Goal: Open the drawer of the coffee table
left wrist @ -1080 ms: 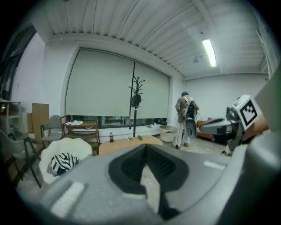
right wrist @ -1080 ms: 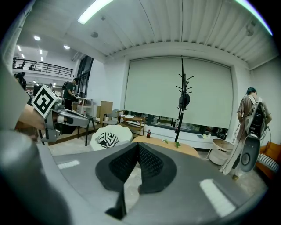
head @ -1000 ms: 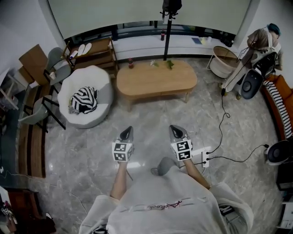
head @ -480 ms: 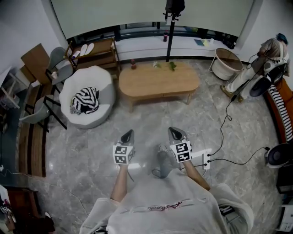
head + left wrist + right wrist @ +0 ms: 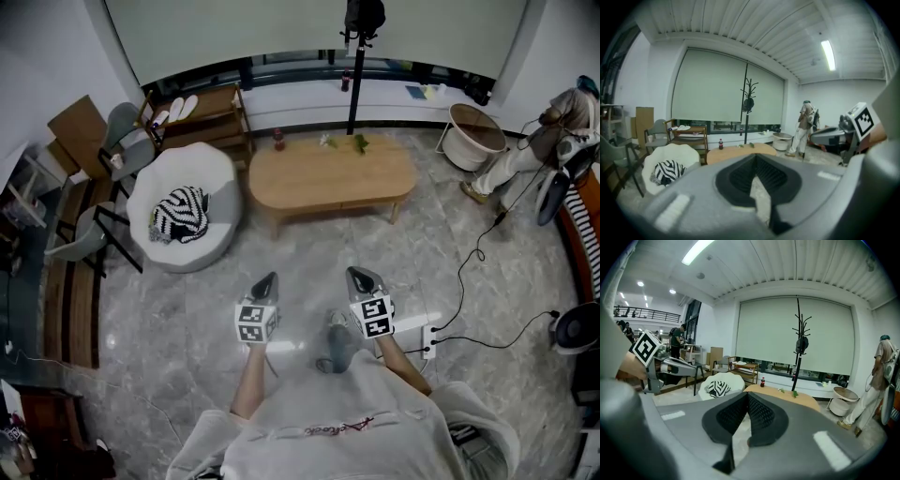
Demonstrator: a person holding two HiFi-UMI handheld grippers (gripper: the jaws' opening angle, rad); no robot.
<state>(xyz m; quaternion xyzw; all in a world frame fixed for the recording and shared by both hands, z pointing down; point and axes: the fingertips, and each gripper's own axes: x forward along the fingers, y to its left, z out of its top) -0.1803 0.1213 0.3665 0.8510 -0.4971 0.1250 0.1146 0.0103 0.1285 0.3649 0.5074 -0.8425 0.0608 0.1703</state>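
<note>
Well — left gripper [image 5: 267,278] and right gripper [image 5: 361,275], both clenched empty, should unclench before nearing the far-off coffee table [image 5: 328,173].

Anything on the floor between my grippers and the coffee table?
Nothing visible. Only bare floor lies between the left gripper, the right gripper and the coffee table; the white armchair sits off to the left.

A grey marbled stone floor [image 5: 159,319] fills the room. A pale roller blind [image 5: 281,28] covers the wide window on the far wall, and a black coat stand [image 5: 356,70] stands before it. At the left are a white rounded armchair [image 5: 202,169], a wooden shelf rack [image 5: 206,112] and grey chairs [image 5: 75,246]. A long strip light [image 5: 828,54] glows on the white ribbed ceiling [image 5: 740,23].
</note>
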